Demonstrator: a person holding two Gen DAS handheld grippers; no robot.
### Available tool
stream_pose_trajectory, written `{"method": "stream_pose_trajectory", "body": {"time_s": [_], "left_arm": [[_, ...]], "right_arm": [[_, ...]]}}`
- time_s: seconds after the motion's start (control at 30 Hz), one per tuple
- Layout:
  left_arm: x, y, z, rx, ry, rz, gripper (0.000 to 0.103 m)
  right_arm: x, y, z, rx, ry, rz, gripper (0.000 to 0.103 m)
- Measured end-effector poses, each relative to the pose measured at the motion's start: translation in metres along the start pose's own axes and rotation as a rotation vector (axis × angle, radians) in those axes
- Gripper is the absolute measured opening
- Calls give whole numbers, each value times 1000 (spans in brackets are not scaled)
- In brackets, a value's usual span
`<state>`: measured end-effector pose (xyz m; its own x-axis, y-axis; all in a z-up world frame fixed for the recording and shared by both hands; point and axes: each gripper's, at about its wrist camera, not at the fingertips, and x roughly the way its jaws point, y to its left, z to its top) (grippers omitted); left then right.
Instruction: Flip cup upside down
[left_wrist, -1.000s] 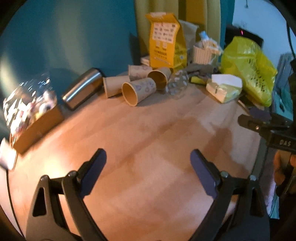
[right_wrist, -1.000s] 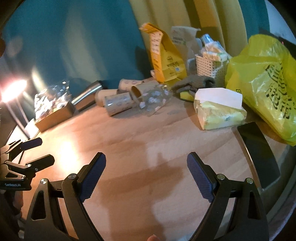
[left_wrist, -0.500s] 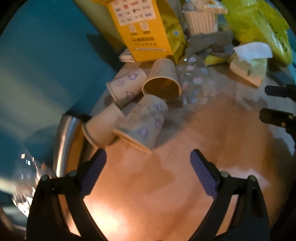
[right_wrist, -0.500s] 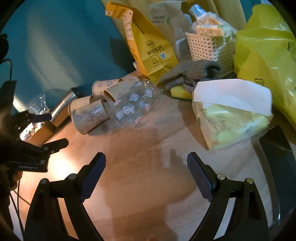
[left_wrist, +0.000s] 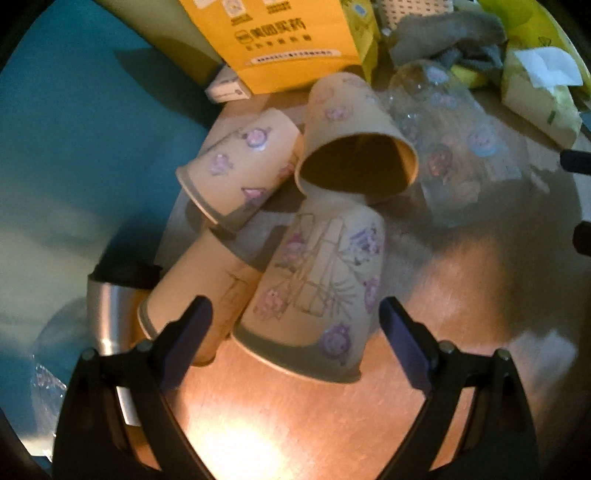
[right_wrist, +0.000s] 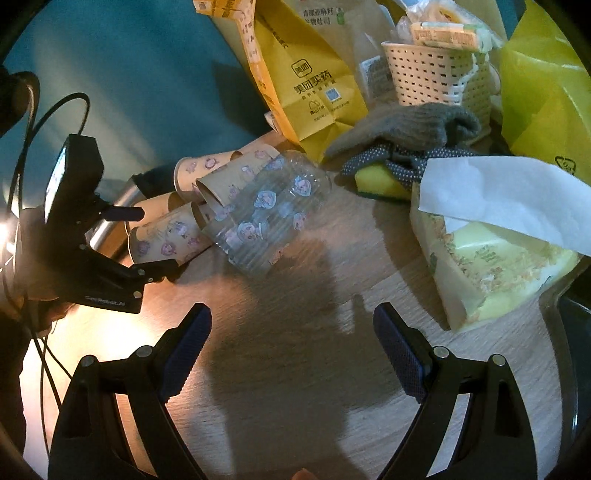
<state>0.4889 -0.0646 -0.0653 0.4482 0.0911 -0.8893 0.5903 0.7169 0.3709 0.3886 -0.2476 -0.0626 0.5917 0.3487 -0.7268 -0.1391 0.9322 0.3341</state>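
Wooden table against teal wall. Nearest paper cup lies sideways, long axis twelve-to-six, mouth toward six. Left gripper spread, straddling it; right gripper spread, empty.

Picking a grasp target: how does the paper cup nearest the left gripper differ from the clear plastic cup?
The nearest paper cup is opaque tan; the clear plastic cup is see-through. The paper cup lies between the open left gripper fingers; the plastic cup lies farther off to the right. Both lie on their sides and carry cartoon prints.
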Motion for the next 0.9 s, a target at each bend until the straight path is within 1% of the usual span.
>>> {"method": "stream_pose_trajectory", "body": {"time_s": [0.03,0.07,0.13,0.3,0.37,0.5,0.57,0.6,0.7,0.8,0.83,0.9], "left_arm": [[3,-1,0,4,9,-2,88],[5,-2,2,9,16,-4,78],[4,-4,1,6,21,-3,78],[-5,-7,-8,-42,24,-33,77],[-15,-9,-16,-77,22,-50,77],[-38,-17,-37,-176,18,-109,77],[-56,-25,-52,-249,8,-147,77],[-65,-29,-62,-303,2,-177,77],[-83,-41,-86,-426,-7,-242,77],[-101,-57,-120,-596,-4,-307,77],[-106,-61,-129,-632,-1,-317,77],[-118,-71,-154,-755,-9,-343,77]], "right_arm": [[1,-1,-1,2,2,0,91],[1,-2,-1,6,5,0,91],[0,-3,-2,12,8,1,91],[-8,-1,-6,4,2,14,91],[-13,1,-8,1,-1,21,91],[-27,5,-15,-12,-8,43,91],[-35,10,-21,-23,-9,58,91],[-39,11,-24,-29,-8,66,91],[-51,18,-33,-52,-3,91,91],[-61,23,-45,-75,11,114,91],[-64,24,-48,-81,16,124,91],[-71,27,-56,-98,25,146,91]]}}
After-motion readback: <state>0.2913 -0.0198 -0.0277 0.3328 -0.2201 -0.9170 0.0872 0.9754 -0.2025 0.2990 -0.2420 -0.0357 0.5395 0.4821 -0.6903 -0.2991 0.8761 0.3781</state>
